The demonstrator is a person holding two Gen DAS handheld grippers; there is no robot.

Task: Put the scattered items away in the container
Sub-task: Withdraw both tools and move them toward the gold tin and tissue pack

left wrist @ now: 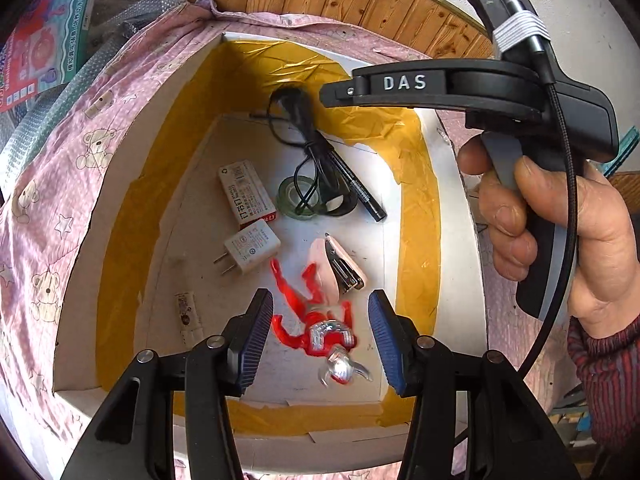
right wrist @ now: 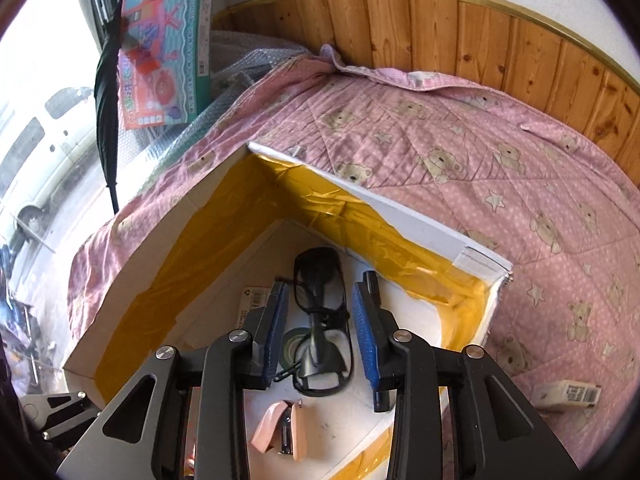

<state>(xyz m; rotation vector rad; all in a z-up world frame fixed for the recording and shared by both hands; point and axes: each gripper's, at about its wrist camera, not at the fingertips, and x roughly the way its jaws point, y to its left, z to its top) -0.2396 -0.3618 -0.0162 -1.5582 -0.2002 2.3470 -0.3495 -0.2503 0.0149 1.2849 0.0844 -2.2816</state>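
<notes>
Left wrist view: left hand-held gripper (left wrist: 320, 338) jaws apart above the box (left wrist: 452, 208); red toy figure (left wrist: 316, 328) lies on the box floor between them, unclamped.

Right wrist view: right hand-held gripper (right wrist: 320, 332) jaws apart over the black cable (right wrist: 318, 316); 1 small carton (right wrist: 568, 396) lies outside on the bedspread (right wrist: 460, 152).

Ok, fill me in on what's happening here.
A person is tidying small items into a white box on a pink bedspread. Both grippers hover open over it: the left gripper above a red toy figure, the right gripper above a black cable. One small carton lies outside the box.
</notes>
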